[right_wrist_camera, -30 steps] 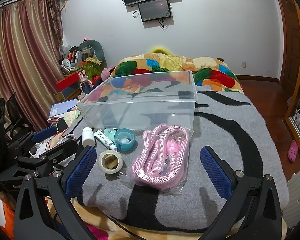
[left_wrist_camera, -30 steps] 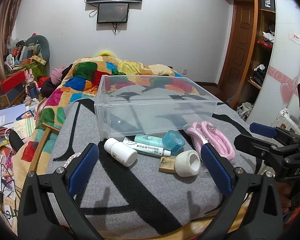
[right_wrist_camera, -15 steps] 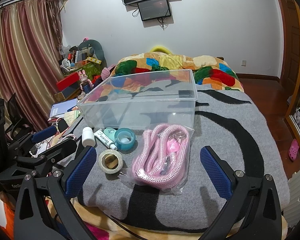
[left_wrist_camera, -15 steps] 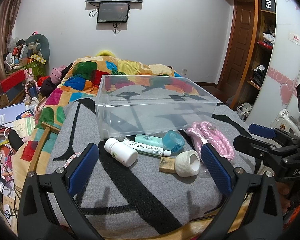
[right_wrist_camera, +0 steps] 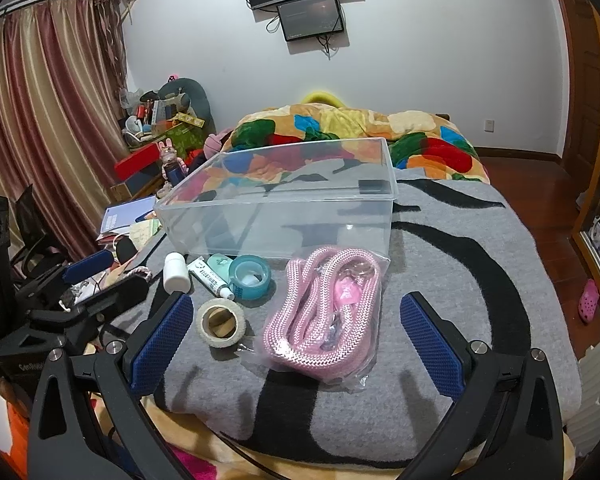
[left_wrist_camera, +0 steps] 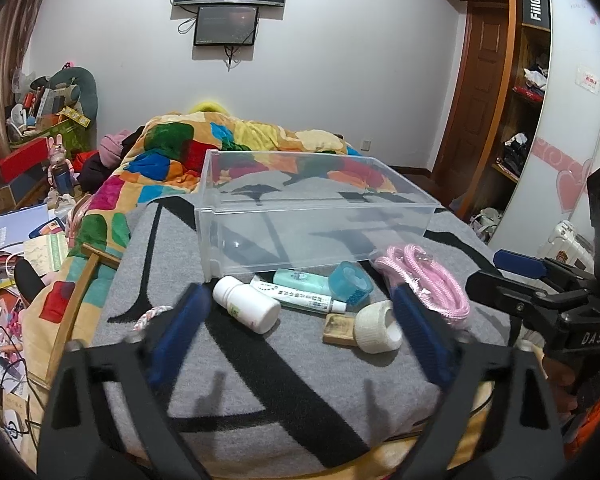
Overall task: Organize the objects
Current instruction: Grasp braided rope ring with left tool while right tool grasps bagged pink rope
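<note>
An empty clear plastic box (left_wrist_camera: 312, 236) (right_wrist_camera: 284, 216) stands on the grey blanket. In front of it lie a white pill bottle (left_wrist_camera: 246, 304) (right_wrist_camera: 176, 270), a white tube (left_wrist_camera: 298, 298) (right_wrist_camera: 210, 278), a teal tube (left_wrist_camera: 300, 278), a blue tape roll (left_wrist_camera: 350, 282) (right_wrist_camera: 250, 276), a white tape roll (left_wrist_camera: 378, 326) (right_wrist_camera: 221, 322), a small wooden block (left_wrist_camera: 338, 328) and a bagged pink rope (left_wrist_camera: 428, 280) (right_wrist_camera: 324, 308). My left gripper (left_wrist_camera: 300, 340) is open and empty, just short of the items. My right gripper (right_wrist_camera: 296, 344) is open and empty, around the rope's near end.
A colourful quilt (left_wrist_camera: 228, 144) lies behind the box. The floor left of the bed is cluttered with books and papers (left_wrist_camera: 24, 236). A wooden stick (left_wrist_camera: 80, 296) leans at the bed's left edge. A wardrobe (left_wrist_camera: 532, 120) stands to the right.
My left gripper has edged slightly forward toward the items. The right gripper has hardly moved. Nothing was picked up.
</note>
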`<state>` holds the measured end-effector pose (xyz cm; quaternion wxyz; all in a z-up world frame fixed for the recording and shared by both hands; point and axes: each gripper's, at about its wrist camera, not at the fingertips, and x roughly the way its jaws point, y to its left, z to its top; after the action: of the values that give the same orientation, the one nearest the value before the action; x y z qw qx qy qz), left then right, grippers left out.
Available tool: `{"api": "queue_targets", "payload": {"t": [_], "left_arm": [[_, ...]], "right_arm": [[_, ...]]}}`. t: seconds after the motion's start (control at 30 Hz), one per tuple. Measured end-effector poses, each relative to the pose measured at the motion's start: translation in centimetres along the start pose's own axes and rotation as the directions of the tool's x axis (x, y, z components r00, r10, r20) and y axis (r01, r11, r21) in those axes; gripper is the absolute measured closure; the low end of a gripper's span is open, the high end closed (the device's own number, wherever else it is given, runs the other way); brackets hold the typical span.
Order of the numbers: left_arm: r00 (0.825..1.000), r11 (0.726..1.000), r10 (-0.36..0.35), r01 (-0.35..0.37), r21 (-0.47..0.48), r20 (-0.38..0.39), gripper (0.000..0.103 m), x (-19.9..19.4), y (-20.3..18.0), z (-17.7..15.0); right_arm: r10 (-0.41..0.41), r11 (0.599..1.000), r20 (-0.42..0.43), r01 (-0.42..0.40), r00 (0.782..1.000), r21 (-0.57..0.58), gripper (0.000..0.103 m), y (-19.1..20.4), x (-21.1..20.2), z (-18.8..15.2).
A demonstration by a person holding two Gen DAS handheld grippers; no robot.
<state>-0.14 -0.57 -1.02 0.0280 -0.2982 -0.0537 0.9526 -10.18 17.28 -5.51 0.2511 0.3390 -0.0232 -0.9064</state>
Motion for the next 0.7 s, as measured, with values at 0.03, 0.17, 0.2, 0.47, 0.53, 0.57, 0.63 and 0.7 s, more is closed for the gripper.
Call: {"api": "queue_targets", "payload": {"t": [0.03, 0.17, 0.2, 0.47, 0.53, 0.57, 0.63, 0.7], "left_arm": [[1.0, 1.0, 0.003, -0.003, 0.002, -0.005, 0.02, 0.0, 0.2, 0.0], [0.999, 0.999, 0.041, -0.041, -0.006, 0.007, 0.021, -0.5, 1.9, 0.2], [0.999, 0.999, 0.05, -0.05, -0.013, 0.006, 0.021, -0.6, 2.5, 0.2], [0.988, 0.991, 0.131, -0.134, -0.029, -0.08, 0.021, 0.7, 6.5, -1.1], [0.984, 0.99, 0.133, -0.137, -0.025, -0.118, 0.021, 1.7, 7.0, -1.8], [0.982, 0.99, 0.138, -0.142, -0.02, -0.13, 0.022, 2.2, 7.0, -2.1], [0.977, 0.988, 0.148, -0.151, -0.008, -0.152, 0.028, 3.1, 7.2, -2.5], [0.975, 0.989, 0.139, -0.144, -0.016, -0.171, 0.041, 4.0, 7.4, -2.8]], "right_arm": [[0.001, 1.0, -0.003, -0.001, 1.0, 0.005, 0.0, -0.2, 0.1, 0.1], [-0.011, 1.0, -0.018, 0.011, 1.0, 0.014, 0.008, -0.8, 0.6, 0.2], [-0.018, 1.0, -0.024, 0.019, 1.0, 0.016, 0.01, -1.0, 0.8, 0.3], [-0.068, 0.997, -0.079, 0.071, 0.995, 0.035, 0.017, -2.7, 3.2, 0.8], [-0.076, 0.996, -0.1, 0.08, 0.992, 0.038, 0.017, -3.0, 4.0, 0.7], [-0.081, 0.995, -0.11, 0.086, 0.991, 0.04, 0.017, -3.1, 4.3, 0.7], [-0.088, 0.995, -0.129, 0.094, 0.988, 0.045, 0.017, -3.4, 5.2, 0.7], [-0.092, 0.993, -0.151, 0.101, 0.984, 0.058, 0.017, -3.7, 5.9, 0.7]]}}
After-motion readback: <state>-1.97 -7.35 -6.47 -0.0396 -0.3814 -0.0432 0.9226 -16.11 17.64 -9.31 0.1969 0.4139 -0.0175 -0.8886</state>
